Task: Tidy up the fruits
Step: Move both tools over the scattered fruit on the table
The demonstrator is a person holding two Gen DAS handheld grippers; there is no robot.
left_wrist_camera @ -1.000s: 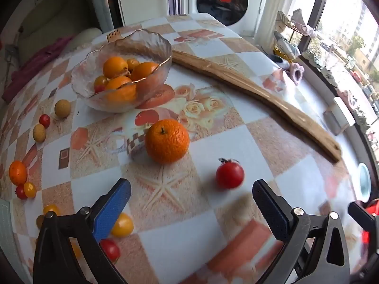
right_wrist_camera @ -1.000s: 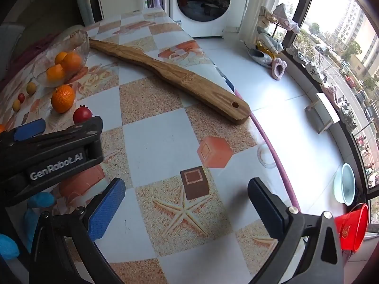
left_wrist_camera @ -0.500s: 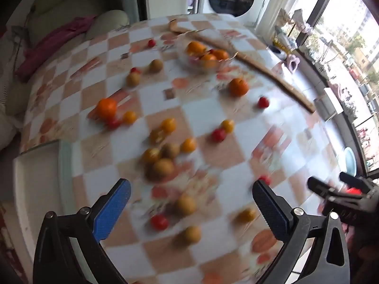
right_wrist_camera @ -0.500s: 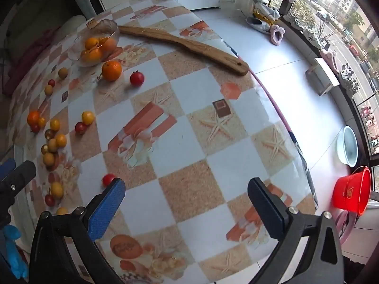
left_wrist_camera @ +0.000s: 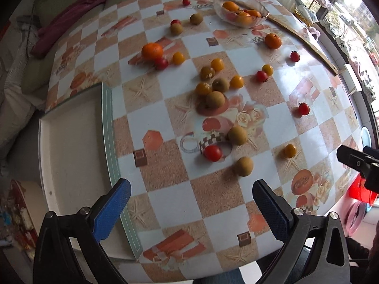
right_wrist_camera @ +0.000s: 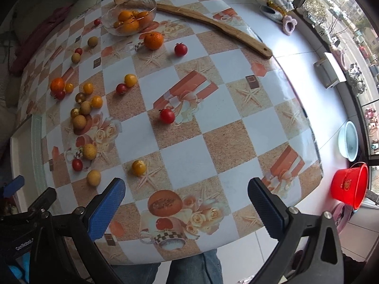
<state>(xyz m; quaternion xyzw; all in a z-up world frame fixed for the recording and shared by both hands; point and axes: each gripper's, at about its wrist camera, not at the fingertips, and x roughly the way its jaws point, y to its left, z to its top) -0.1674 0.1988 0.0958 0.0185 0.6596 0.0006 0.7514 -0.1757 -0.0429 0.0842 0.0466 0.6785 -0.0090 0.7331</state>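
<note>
Many small fruits lie scattered on the checkered tablecloth: red tomatoes [left_wrist_camera: 212, 153] [right_wrist_camera: 167, 115], yellow ones [left_wrist_camera: 290, 150] [right_wrist_camera: 138, 167], brown round fruits [left_wrist_camera: 237, 135] [right_wrist_camera: 93, 177] and oranges [left_wrist_camera: 152, 51] [right_wrist_camera: 153, 40]. A glass bowl [left_wrist_camera: 254, 22] [right_wrist_camera: 113, 11] at the far side holds several oranges. My left gripper [left_wrist_camera: 189, 210] is open and empty, above the table's near edge. My right gripper [right_wrist_camera: 186, 207] is open and empty, also above the near edge. The right gripper's tip shows at the right in the left wrist view [left_wrist_camera: 355, 161].
A long wooden board [right_wrist_camera: 213, 23] [left_wrist_camera: 305, 37] lies along the far right side. A white tray [left_wrist_camera: 71, 146] sits at the table's left end. A red bucket [right_wrist_camera: 348, 184] and a white basin [right_wrist_camera: 349, 142] stand on the floor to the right.
Both grippers have pulled far back and up from the bowl area to the table's near edge, so the whole table shows. Both stayed open and empty.
</note>
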